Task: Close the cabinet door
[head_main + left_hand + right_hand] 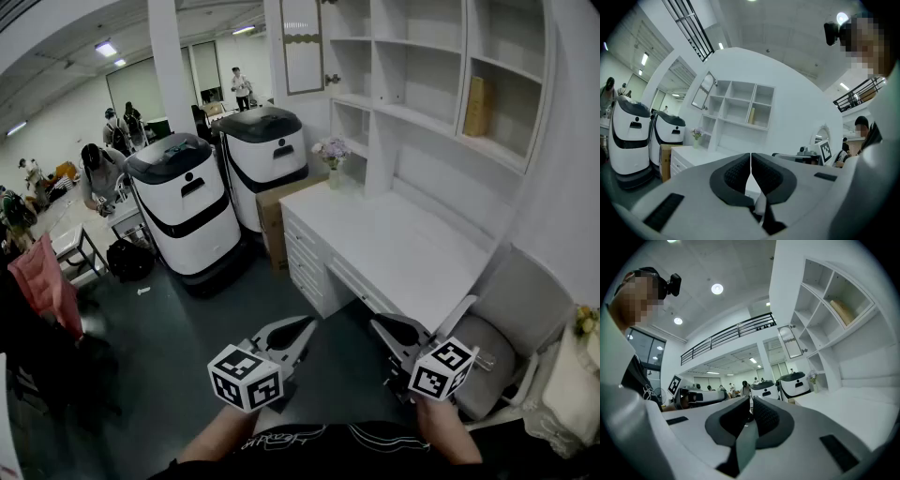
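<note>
The cabinet door (303,45) is a tall white framed panel that stands open at the upper left of the white shelf unit (412,84), far ahead of me. It also appears small in the left gripper view as the door (708,90) and in the right gripper view as the door (790,341). My left gripper (307,324) and right gripper (378,324) are held low and near my body, side by side, well short of the desk (394,239). The left gripper (750,155) is shut with nothing in it. Likewise the right gripper (751,400) is shut and holds nothing.
Two big white and black machines (183,202) (267,150) stand left of the desk, with a cardboard box (272,214) beside them. A flower vase (331,157) stands on the desk's far corner. A grey chair (511,323) is at my right. Several people are in the background.
</note>
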Tool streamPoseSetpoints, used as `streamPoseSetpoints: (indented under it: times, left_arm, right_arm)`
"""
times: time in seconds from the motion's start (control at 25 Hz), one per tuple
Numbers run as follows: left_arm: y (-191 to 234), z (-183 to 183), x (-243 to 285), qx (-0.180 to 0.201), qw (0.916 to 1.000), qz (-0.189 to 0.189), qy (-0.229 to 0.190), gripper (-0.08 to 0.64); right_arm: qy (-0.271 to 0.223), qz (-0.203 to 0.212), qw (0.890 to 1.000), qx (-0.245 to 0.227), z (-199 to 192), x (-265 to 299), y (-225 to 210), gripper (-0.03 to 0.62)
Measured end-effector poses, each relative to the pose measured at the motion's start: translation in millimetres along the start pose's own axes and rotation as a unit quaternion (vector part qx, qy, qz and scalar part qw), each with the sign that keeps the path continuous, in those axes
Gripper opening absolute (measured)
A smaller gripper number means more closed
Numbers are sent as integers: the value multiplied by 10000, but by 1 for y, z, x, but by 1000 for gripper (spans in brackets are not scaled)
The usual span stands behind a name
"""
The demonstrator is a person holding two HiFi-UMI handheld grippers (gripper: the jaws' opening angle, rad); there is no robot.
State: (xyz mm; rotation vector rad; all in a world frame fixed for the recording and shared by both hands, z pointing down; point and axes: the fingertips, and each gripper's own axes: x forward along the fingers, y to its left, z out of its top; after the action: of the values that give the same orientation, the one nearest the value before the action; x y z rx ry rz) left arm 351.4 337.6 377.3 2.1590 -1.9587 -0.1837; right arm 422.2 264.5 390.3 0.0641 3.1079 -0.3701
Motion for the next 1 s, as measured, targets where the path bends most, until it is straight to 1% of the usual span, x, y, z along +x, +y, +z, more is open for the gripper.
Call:
streamPoseSetpoints:
  times: [0.32,0.48,0.72,0.84,1.0]
  left_arm:
    - [37,-5,-14,-203,9998,38,-40,26]
    - [58,-10,-21,-349,9994,15,-60,26]
    - [93,-7,-34,-374,9992,47,-161,26]
    - [110,-5,-32,-457,9987,88,-196,26]
    - [131,0,-16,-373,9991,93,-175,26]
  right_arm:
    - [132,-6,9999,67,-16,36,6,55]
    - [230,-47,9996,149,-31,60,9,55]
    - [224,14,9996,196,-36,91,15,57]
    - [260,-9,9995,178,-35,105,8,57]
    - [203,44,9996,186,-27,127,-11,57]
